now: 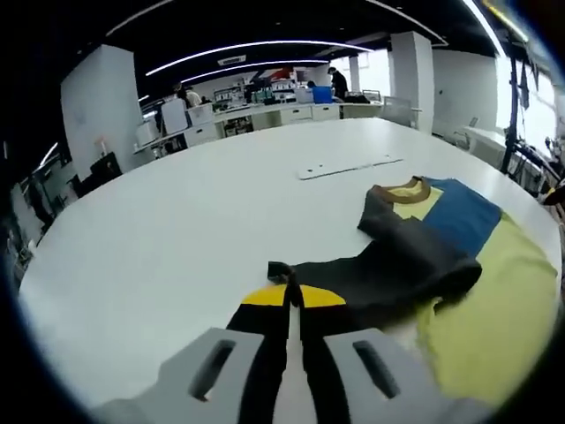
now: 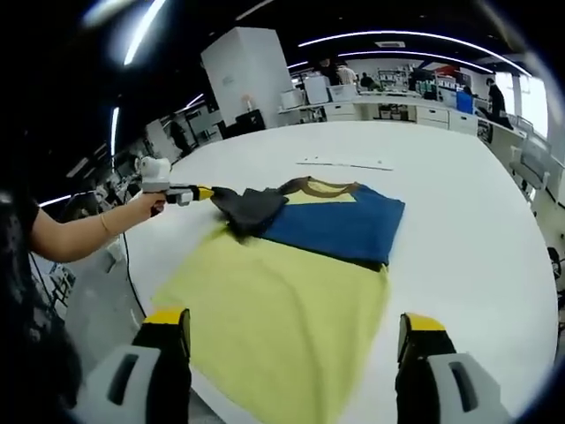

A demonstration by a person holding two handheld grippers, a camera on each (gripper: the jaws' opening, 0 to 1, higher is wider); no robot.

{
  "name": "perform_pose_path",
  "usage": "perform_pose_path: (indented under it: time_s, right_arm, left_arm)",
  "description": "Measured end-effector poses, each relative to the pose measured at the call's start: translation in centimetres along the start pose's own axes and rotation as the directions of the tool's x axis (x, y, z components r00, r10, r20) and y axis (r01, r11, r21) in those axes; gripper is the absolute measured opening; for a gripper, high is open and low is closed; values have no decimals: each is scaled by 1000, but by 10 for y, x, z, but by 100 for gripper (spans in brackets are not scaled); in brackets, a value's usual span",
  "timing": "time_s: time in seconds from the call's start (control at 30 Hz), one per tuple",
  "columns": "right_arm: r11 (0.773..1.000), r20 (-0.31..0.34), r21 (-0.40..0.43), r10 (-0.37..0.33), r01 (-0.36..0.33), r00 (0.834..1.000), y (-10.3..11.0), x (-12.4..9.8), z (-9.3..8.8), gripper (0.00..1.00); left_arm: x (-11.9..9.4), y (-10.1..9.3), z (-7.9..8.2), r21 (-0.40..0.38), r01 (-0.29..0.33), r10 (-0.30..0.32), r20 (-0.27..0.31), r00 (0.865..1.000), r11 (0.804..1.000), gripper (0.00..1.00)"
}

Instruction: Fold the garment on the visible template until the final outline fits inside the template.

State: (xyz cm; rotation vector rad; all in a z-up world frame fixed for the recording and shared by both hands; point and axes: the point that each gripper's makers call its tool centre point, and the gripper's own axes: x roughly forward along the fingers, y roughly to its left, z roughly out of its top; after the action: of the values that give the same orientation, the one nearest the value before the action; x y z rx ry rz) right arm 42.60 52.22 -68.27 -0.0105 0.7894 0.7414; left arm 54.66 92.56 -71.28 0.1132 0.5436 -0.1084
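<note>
Sleeve fold under way on the shirt (image 2: 291, 291), which lies on the white table (image 2: 459, 203).
We keep the left gripper (image 1: 294, 296) pinched on the grey sleeve (image 1: 397, 265), carry it flat across the chest, and hold the right gripper (image 2: 291, 340) wide over the hem.

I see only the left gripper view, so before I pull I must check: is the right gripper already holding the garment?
Observer: No. The right gripper is open, its jaws wide apart over the garment.
Operator: Which part is under it?
Observer: The yellow lower part, lying mostly flat, near the edge of the table.
Operator: And my left gripper, seen from there?
Observer: The left gripper is beyond the garment's side, with the dark sleeve bunched next to the blue panel.
</note>
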Motion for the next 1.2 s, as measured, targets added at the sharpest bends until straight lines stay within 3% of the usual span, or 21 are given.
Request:
perform_pose_path:
  time_s: [0.17, 0.4, 0.67, 1.2]
  right_arm:
    - [1000, 2, -14, 15, -15, 1000, 4, 2, 4, 98]
    - [999, -1, -28, 24, -24, 1000, 7, 4, 7, 98]
    - [999, -3, -29, 20, -20, 1000, 6, 1, 6, 98]
    - [1000, -10, -18, -3, 2, 1000, 2, -5, 1, 98]
  left_arm:
    - [-22, 31, -8, -23, -80, 81, 6, 997, 997, 0]
    - [-47, 65, -21, -28, -189, 190, 10, 982, 982, 0]
    - [-64, 86, -36, -31, -274, 274, -18, 962, 961, 0]
    - [-81, 121, -68, -82, -385, 379, -79, 922, 919, 0]
